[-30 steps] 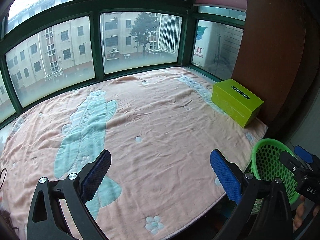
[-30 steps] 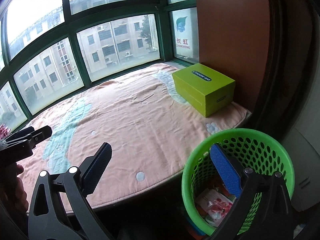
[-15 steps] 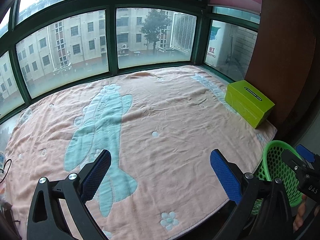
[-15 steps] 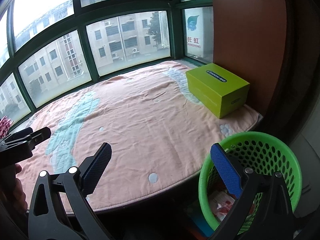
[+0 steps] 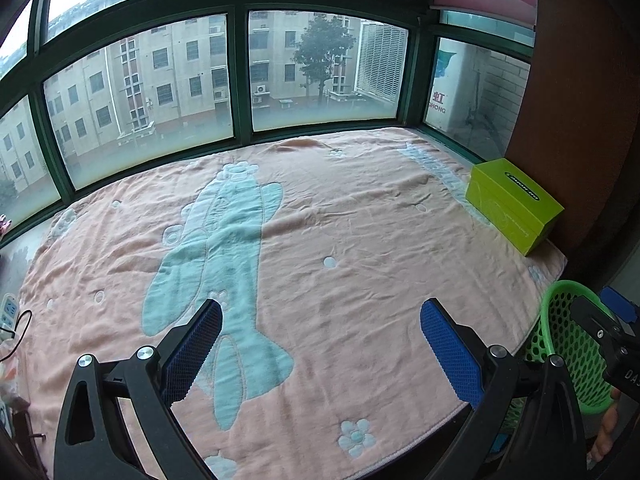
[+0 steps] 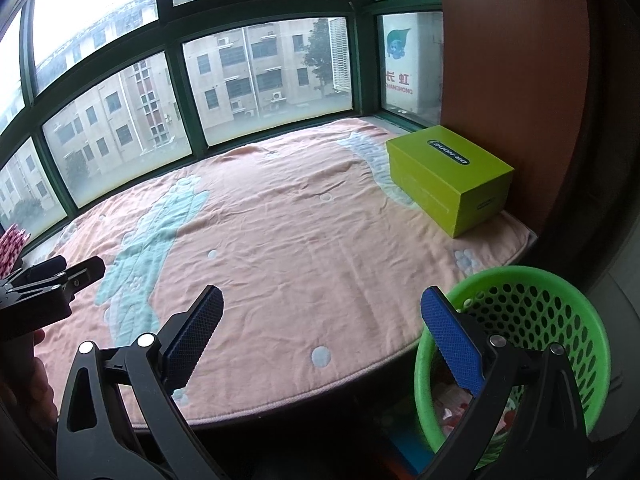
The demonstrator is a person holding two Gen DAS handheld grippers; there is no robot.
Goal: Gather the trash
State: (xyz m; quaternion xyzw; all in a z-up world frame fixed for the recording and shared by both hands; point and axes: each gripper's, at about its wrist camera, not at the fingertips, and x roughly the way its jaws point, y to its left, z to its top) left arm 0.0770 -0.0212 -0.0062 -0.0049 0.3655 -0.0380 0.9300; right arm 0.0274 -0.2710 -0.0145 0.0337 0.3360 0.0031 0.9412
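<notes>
A green perforated waste basket (image 6: 540,312) stands on the floor beside the bay-window platform, with red and white wrappers (image 6: 452,408) in its bottom. In the left wrist view the basket (image 5: 568,336) shows at the right edge. My right gripper (image 6: 320,332) is open and holds nothing, its right finger above the basket's rim. My left gripper (image 5: 320,340) is open and holds nothing, above the front of the pink blanket (image 5: 340,240). No loose trash shows on the blanket. Each gripper appears at the edge of the other's view.
A lime-green box (image 6: 448,176) sits at the blanket's far right against a brown wooden panel (image 6: 512,60). Green-framed windows (image 5: 240,76) curve around the back. A white power strip with a cable (image 5: 10,316) lies at the left edge. Striped red-white items (image 6: 12,248) stand far left.
Both grippers have pulled back and risen, with the views swinging left, so more of the blanket shows. The box and basket have shifted right in both views. Both stay open.
</notes>
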